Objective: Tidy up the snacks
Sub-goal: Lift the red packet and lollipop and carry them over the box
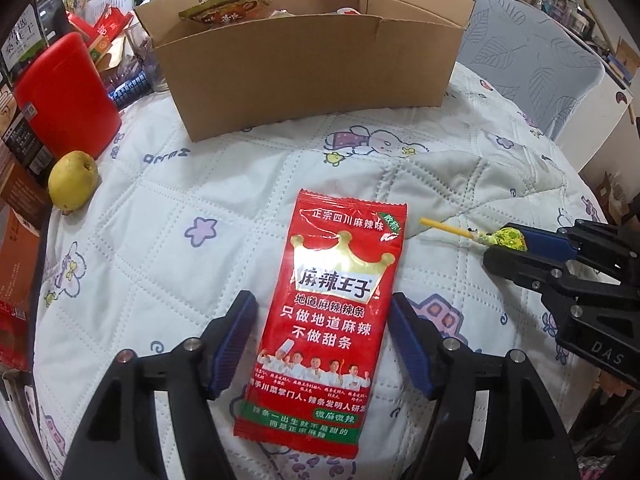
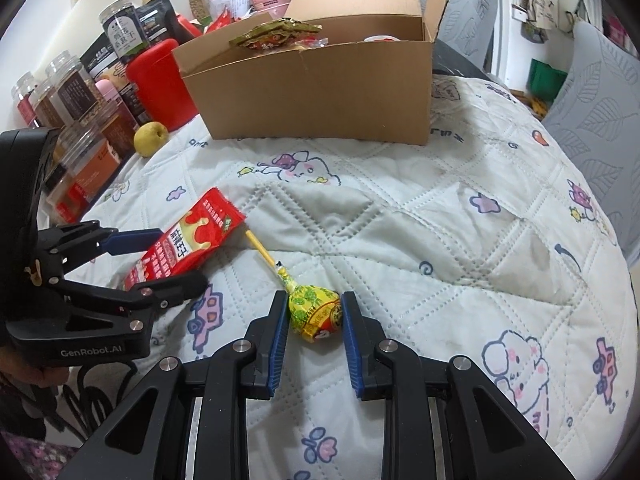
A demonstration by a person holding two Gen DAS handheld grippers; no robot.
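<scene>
A red spicy-strip snack packet (image 1: 326,320) lies flat on the quilted cloth. My left gripper (image 1: 324,308) is open, one blue pad on each side of the packet, about touching its edges; it also shows in the right wrist view (image 2: 160,258) around the packet (image 2: 184,246). A lollipop with a yellow-green wrapper (image 2: 314,312) and yellow stick lies between the pads of my right gripper (image 2: 314,304), which is open and close around its head. The lollipop (image 1: 502,238) and right gripper (image 1: 506,246) show in the left view. An open cardboard box (image 1: 304,68) holding snacks stands behind.
A yellow pear (image 1: 73,179), a red container (image 1: 66,96) and several jars and packets (image 2: 76,92) crowd the left side. A grey chair (image 1: 532,52) stands behind the table at right. The quilted cloth (image 2: 440,240) has folds in the middle.
</scene>
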